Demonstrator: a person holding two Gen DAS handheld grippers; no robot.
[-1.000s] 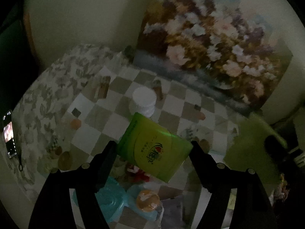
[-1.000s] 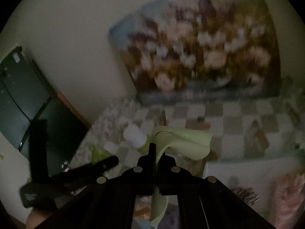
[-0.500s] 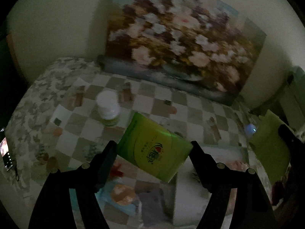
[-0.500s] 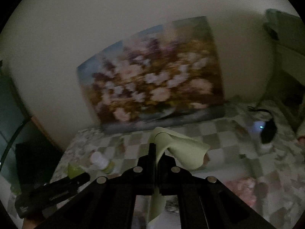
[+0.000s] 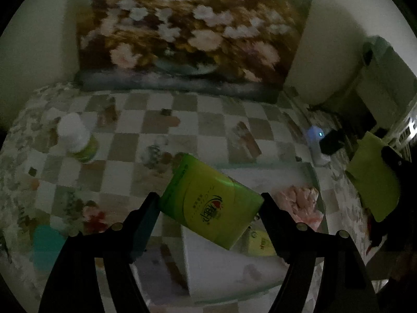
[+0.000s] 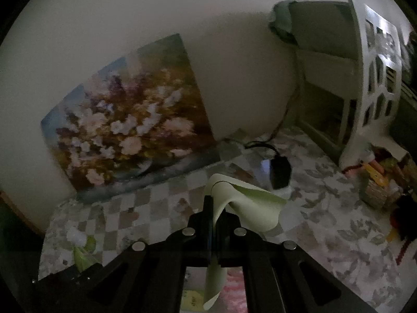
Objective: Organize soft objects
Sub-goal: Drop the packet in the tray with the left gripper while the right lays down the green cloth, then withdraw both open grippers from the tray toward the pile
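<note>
My left gripper (image 5: 209, 200) is shut on a green tissue pack (image 5: 208, 208), held tilted over a white box (image 5: 221, 268). In the box lie a pink cloth (image 5: 299, 203) and a small yellow packet (image 5: 260, 242). My right gripper (image 6: 215, 208) is shut on a pale green cloth (image 6: 250, 208) that curls over its fingertips and hangs down between the fingers. In the left wrist view that pale green cloth (image 5: 372, 180) shows at the right edge, beyond the box. The pink cloth (image 6: 234, 284) lies below the right gripper.
A white bottle with a green label (image 5: 75, 138) stands on the checkered tablecloth (image 5: 208, 127) at the left, a teal object (image 5: 47, 245) nearer. A flower painting (image 5: 192, 34) leans on the wall. A small white device with a blue light (image 5: 316, 140) and a white shelf (image 6: 370, 91) stand at the right.
Both grippers have swung to the right with their loads. The tissue pack went from above the bottle and teal object to above the white box; the pale green cloth moved toward the shelf side.
</note>
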